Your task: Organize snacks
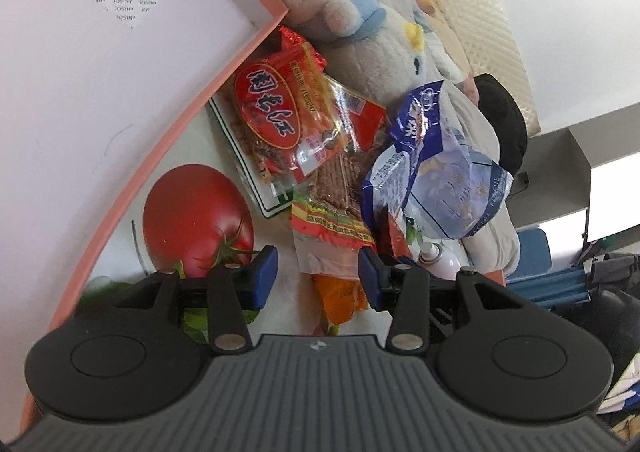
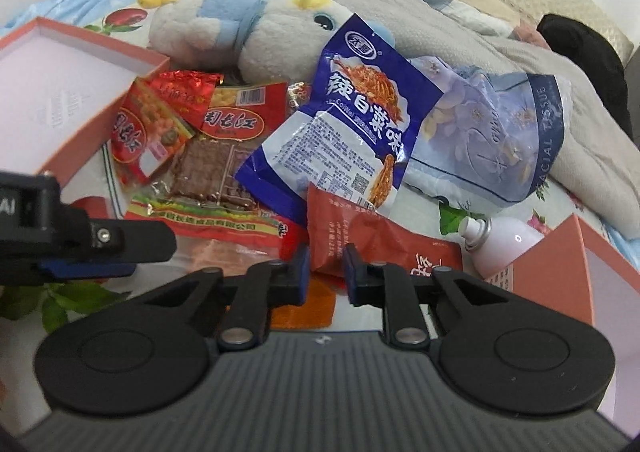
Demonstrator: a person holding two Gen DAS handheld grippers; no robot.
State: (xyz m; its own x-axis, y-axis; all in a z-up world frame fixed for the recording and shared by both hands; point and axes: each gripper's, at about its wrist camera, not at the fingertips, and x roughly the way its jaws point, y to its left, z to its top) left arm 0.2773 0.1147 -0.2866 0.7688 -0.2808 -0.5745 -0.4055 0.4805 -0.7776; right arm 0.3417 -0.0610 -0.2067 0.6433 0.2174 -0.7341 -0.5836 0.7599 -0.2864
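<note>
Reaching into a heap of snack packets on a fruit-printed cloth, two hand-held grippers work side by side. The right gripper (image 2: 327,270) has its jaws narrowed around the lower corner of a brick-red snack pouch (image 2: 372,236); whether the pads actually pinch the foil cannot be told, since a small gap shows between them. The left gripper (image 1: 318,276) stands about half open with nothing held, poised over a clear-topped red and yellow packet (image 1: 330,230).

To do this step well, the right jaws probably need to bite deeper onto the pouch before any lift, because a blue noodle-snack bag (image 2: 348,112) overlaps its upper edge and may drag along.

An open pink box (image 2: 68,92) sits to the left, touching the red packets (image 2: 160,124) at its corner; its white floor looks the likeliest place for the snacks. A second pink box edge (image 2: 568,264) and a white spray bottle (image 2: 504,244) crowd the right side. A plush toy (image 2: 240,28) and a tissue pack (image 2: 504,132) hem in the far side, so the freest path seems to be upward, then left.
</note>
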